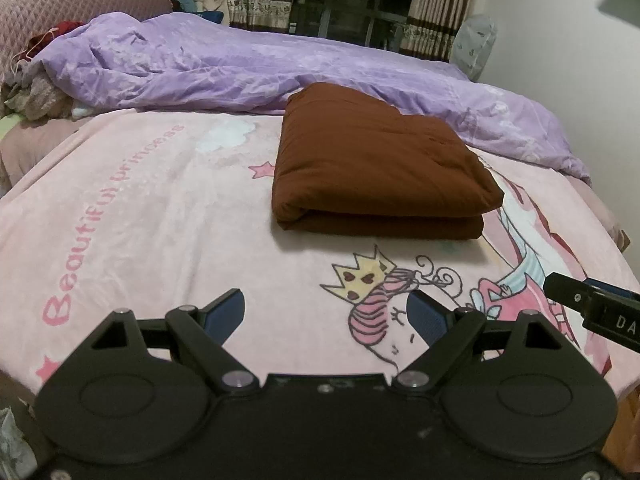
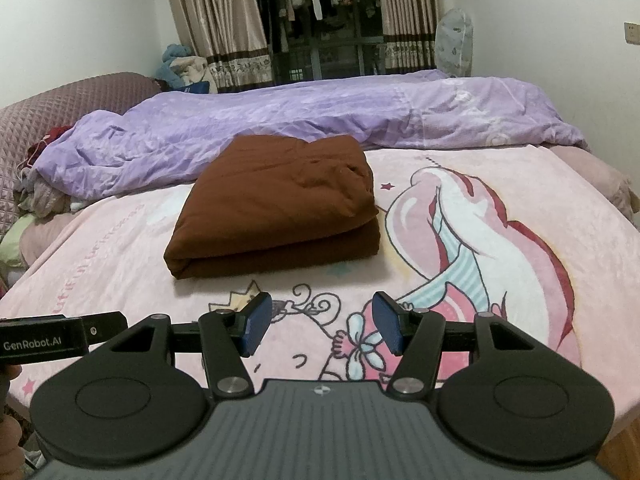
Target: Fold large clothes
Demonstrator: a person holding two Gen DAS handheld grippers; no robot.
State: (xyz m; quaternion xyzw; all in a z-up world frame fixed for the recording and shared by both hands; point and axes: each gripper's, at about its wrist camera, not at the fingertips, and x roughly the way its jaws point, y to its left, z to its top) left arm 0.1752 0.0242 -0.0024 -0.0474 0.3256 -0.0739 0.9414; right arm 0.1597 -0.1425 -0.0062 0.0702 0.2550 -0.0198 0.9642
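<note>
Brown cloth sits folded into a thick, squarish bundle on the pink princess blanket, toward its far side, its back edge just beside the rumpled purple duvet. The nearest edge shows two stacked layers with a rounded fold at the left corner; the top is smooth with a few soft creases and dimples. Both tools are held short of it, well apart from the fabric. The left gripper has its blue-padded jaws spread wide, nothing between them. The right gripper is likewise parted and empty, over the cartoon print.
</note>
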